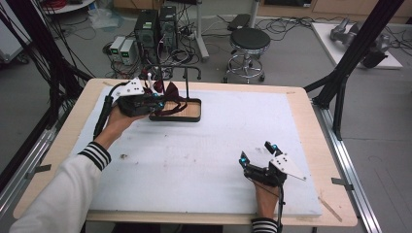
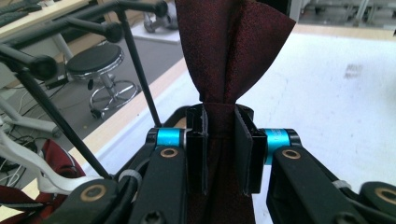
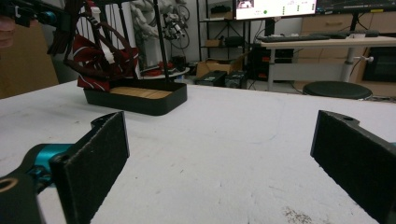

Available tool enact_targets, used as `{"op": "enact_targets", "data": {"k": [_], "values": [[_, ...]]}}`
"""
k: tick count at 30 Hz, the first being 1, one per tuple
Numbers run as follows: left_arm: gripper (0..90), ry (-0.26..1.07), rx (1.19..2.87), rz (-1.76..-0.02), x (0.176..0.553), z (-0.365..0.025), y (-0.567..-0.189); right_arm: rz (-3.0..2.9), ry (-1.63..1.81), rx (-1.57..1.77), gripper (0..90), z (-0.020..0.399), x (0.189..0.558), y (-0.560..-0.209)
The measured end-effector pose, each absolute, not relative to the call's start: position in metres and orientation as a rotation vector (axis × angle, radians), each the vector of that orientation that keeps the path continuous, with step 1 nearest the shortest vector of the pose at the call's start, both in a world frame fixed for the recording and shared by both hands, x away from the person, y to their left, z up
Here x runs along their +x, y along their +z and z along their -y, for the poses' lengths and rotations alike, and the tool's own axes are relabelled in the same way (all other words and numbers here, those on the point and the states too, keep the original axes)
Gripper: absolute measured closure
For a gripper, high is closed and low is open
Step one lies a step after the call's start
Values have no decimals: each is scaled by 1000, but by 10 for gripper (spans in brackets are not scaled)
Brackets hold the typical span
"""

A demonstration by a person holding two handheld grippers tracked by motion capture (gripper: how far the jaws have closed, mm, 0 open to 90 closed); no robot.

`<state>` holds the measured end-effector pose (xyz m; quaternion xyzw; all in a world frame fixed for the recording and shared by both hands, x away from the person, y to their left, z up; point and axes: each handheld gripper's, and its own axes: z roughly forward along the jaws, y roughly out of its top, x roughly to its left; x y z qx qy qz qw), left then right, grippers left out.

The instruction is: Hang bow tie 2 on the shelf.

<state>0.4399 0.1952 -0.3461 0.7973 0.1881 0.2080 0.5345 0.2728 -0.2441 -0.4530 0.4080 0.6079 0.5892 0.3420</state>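
Two tongs work the white-topped desk [image 1: 204, 160]: the left tongs [image 2: 219, 140] pinch a dark maroon satin necktie [image 2: 233, 51] beside the black wire rack on its wood-floored tray [image 1: 192, 114], apparently to drape or lift it, while the right tongs [image 3: 219, 154] rest spread, well apart, waiting.

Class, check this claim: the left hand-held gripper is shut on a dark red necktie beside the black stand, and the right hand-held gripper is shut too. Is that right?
Not quite. The right hand-held gripper is open, its jaws wide apart over the white table, as the right gripper view shows. The left hand-held gripper is shut on the dark red necktie beside the black stand.
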Motion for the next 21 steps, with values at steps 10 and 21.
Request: {"op": "enact_targets", "data": {"k": [10,21], "values": [[764,539,1764,-503,439,-194,-338,-1582,1533,1064,35,244,273,-453],[765,567,1744,-529,440,-186,-330,-1581,1533,1062,35,244,273,-453]]}}
